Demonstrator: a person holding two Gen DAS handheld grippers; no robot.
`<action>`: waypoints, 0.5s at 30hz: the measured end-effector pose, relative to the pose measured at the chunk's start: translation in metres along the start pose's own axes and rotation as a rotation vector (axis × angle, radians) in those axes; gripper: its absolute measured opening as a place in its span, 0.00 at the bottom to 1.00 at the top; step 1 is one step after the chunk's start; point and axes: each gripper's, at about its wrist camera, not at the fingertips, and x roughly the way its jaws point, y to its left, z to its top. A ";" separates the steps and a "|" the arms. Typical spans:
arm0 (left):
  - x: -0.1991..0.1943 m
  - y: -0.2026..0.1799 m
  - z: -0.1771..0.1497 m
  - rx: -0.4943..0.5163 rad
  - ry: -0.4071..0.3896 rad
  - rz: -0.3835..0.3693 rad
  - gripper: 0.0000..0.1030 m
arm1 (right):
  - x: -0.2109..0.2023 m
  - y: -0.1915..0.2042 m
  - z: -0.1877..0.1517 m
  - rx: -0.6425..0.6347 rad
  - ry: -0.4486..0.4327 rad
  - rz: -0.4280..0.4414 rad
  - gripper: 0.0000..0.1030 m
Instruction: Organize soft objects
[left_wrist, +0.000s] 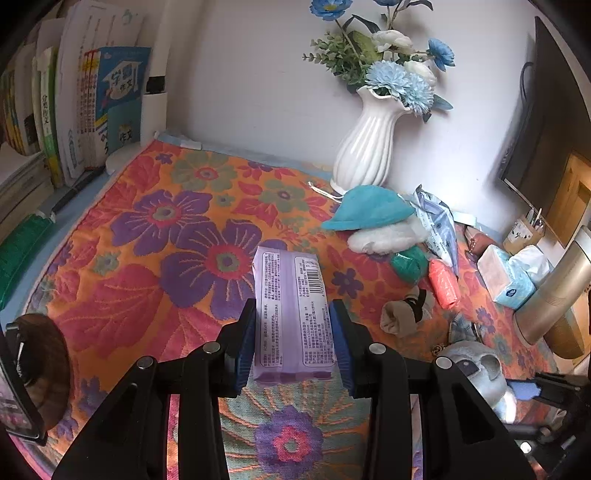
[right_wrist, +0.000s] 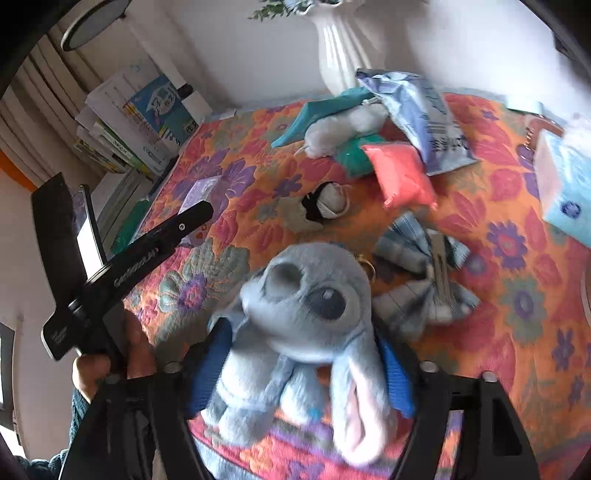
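My left gripper (left_wrist: 293, 314) is shut on a purple tissue pack (left_wrist: 291, 310), its blue pads against both long sides, over the flowered cloth (left_wrist: 147, 258). My right gripper (right_wrist: 303, 354) is shut on a blue plush toy (right_wrist: 306, 306), also visible in the left wrist view (left_wrist: 476, 365). A heap of soft things lies at the back right: a teal hat (left_wrist: 369, 206), a white plush (left_wrist: 384, 236), a green pouch (left_wrist: 408, 264), a coral pouch (right_wrist: 402, 173), a wipes pack (right_wrist: 424, 114), rolled socks (right_wrist: 325, 203) and a plaid bow (right_wrist: 424, 266).
A white vase of flowers (left_wrist: 365, 147) stands at the back wall. Books (left_wrist: 92, 110) line the left side. A tissue box (left_wrist: 509, 273) and a gold cylinder (left_wrist: 554, 295) sit at the right. A phone (left_wrist: 14, 387) stands at the near left.
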 end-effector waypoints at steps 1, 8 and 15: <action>0.000 -0.001 0.000 0.002 -0.002 0.001 0.34 | 0.000 0.000 -0.002 0.017 -0.006 0.012 0.87; -0.001 0.000 0.000 0.000 -0.004 -0.005 0.34 | 0.019 0.025 -0.014 -0.015 0.007 -0.068 0.93; -0.001 -0.001 0.000 -0.002 -0.003 -0.007 0.34 | 0.031 0.037 -0.019 -0.085 -0.031 -0.200 0.95</action>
